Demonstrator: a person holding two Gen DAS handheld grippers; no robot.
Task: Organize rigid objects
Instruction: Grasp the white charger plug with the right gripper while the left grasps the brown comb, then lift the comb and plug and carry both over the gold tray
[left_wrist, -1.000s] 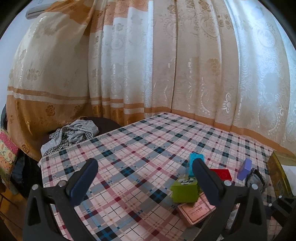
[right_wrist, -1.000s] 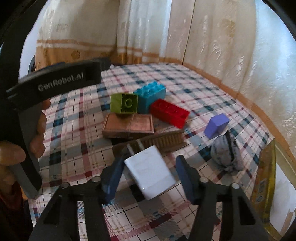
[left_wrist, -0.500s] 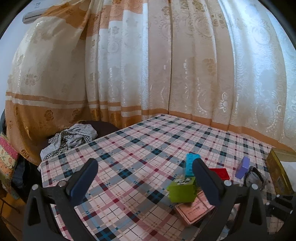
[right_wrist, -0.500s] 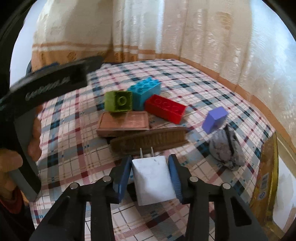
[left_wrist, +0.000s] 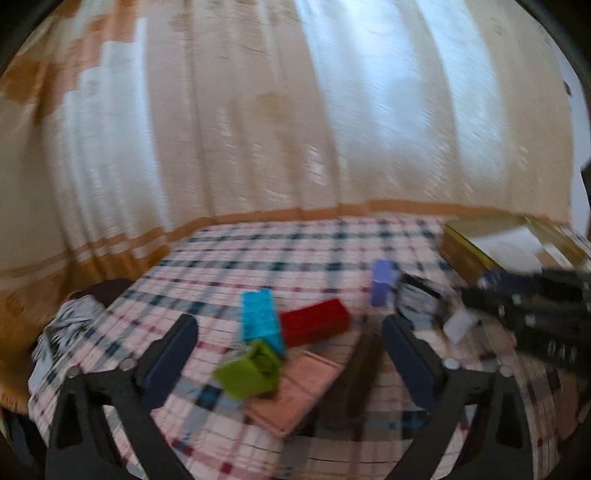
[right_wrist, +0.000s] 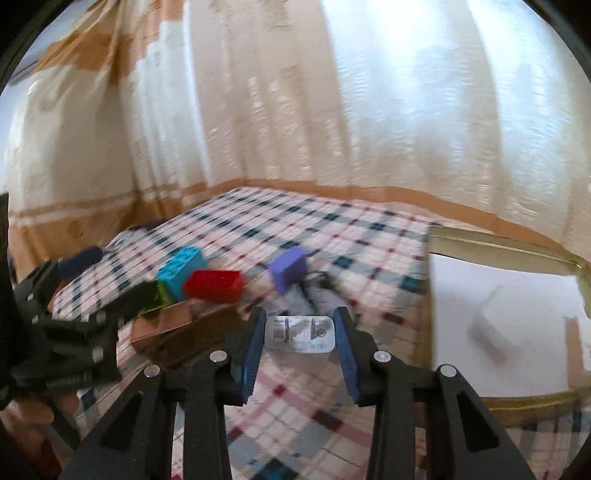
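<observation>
Gripping white charger (right_wrist: 301, 333) in right hand-held gripper (right_wrist: 300, 341).

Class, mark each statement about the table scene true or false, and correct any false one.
1. The right hand-held gripper holds a white charger. True.
2. The left hand-held gripper grips the green block. False: its jaws are closing, but nothing is pressed between them.
3. The red block lies beside the blue block. True.
4. The purple block sits inside the gold-rimmed box. False: it stands on the checked tablecloth.
</observation>
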